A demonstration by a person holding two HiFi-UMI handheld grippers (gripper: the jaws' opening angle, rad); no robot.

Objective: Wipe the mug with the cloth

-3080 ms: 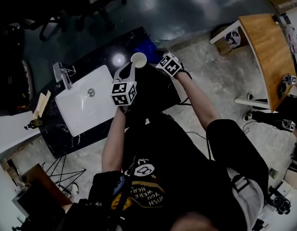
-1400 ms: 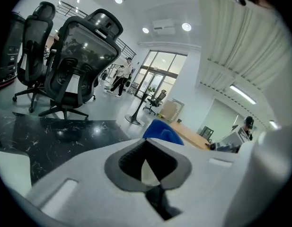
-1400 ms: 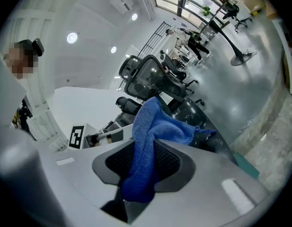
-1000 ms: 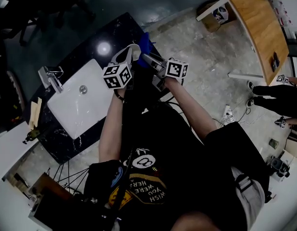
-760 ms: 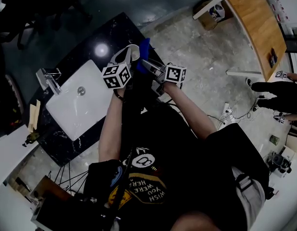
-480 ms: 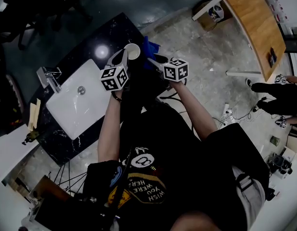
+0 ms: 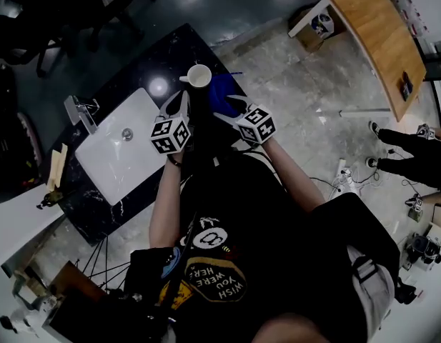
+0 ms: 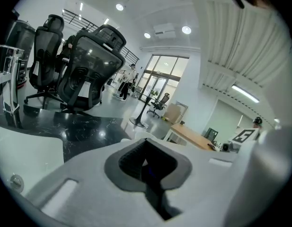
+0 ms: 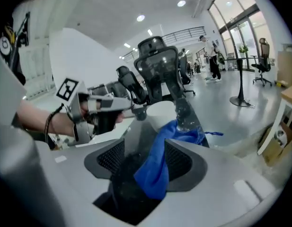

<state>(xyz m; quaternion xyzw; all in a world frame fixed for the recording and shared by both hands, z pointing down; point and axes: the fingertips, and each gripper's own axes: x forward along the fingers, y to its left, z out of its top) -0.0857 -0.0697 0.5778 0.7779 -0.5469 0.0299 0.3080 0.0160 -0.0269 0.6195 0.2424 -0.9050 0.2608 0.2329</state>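
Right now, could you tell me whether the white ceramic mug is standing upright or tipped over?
Upright: the white ceramic mug stands on the black marble counter, its round mouth facing up.

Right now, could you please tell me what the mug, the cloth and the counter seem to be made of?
Mug: probably glazed ceramic, white and smooth. Cloth: soft blue fabric, perhaps microfibre; it drapes in folds. Counter: polished black stone with pale veins, mirroring a lamp.
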